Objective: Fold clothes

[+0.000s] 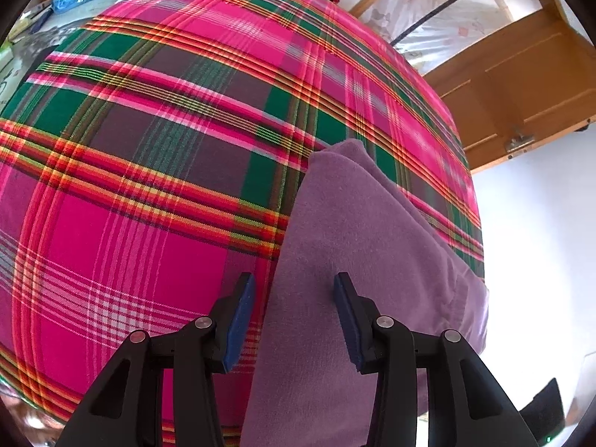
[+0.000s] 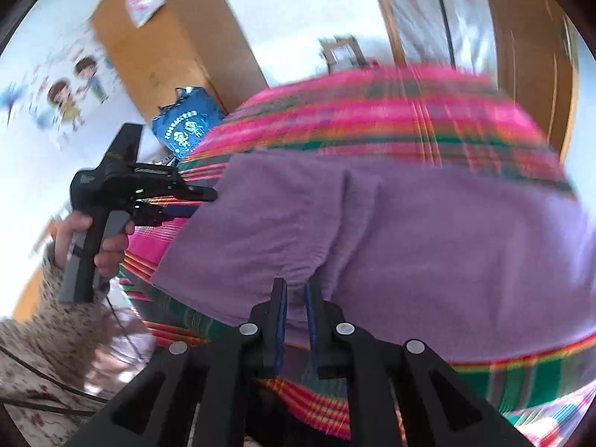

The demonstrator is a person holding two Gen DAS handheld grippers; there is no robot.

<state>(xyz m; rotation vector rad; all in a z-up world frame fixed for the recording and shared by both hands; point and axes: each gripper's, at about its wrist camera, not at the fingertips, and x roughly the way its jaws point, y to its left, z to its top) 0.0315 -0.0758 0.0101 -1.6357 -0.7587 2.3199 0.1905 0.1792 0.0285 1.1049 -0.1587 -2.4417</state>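
Purple garment (image 2: 409, 231) lies folded on the plaid cloth (image 1: 149, 149), mid-fold step. Left gripper (image 1: 294, 313) gapes empty over its 9 o'clock edge; right gripper (image 2: 295, 309), jaws barely parted, nothing pinched, at 6 o'clock hem. Next probably calls for regripping an edge.

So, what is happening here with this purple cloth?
A person is folding a purple garment on a pink plaid bedcover, with a gripper in each hand. The left gripper hangs over one end of the garment, jaws open, nothing between them. The right gripper is at the garment's near edge, jaws narrowly apart; the picture is too blurred to tell if they pinch it.
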